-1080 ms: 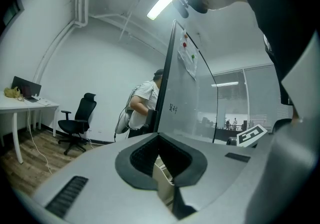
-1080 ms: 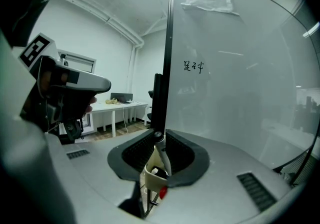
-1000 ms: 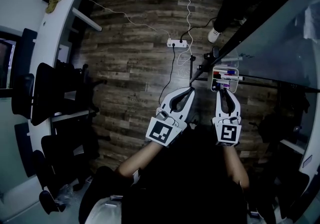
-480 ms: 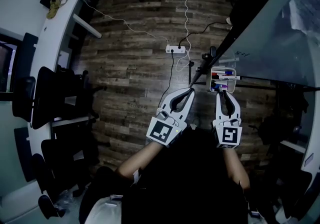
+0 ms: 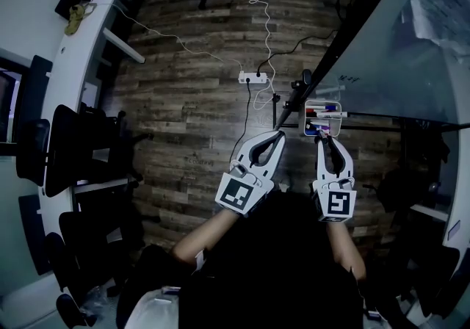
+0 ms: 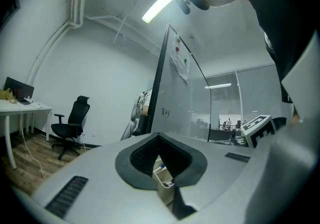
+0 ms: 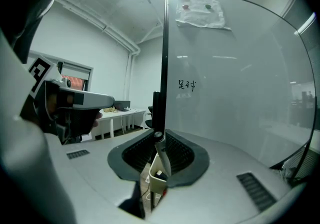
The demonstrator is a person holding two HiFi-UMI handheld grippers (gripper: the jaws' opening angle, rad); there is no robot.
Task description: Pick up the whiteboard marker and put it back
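Observation:
A grey whiteboard marker (image 7: pixel 162 157) stands upright between the pads of my right gripper (image 7: pixel 160 160), which is shut on it. Just beyond and below its tip hangs a white marker holder (image 7: pixel 156 180) with several markers, fixed at the lower edge of the whiteboard (image 7: pixel 235 93). In the head view the right gripper (image 5: pixel 324 141) points at this holder (image 5: pixel 323 119). My left gripper (image 5: pixel 277 135) hangs beside it to the left, shut with nothing in it. The left gripper (image 6: pixel 161 155) sees the holder (image 6: pixel 165 185) through its jaws.
The whiteboard (image 5: pixel 396 48) stands on a black wheeled frame (image 5: pixel 294 100). A power strip (image 5: pixel 247 78) with trailing cables lies on the wooden floor. Black office chairs (image 5: pixel 73 144) and a white desk (image 5: pixel 81 19) line the left side. Another chair (image 6: pixel 70 123) stands by the wall.
The right gripper with the marker has risen slightly and stays at the holder's near edge. The head camera has shifted a little. The left gripper has kept still.

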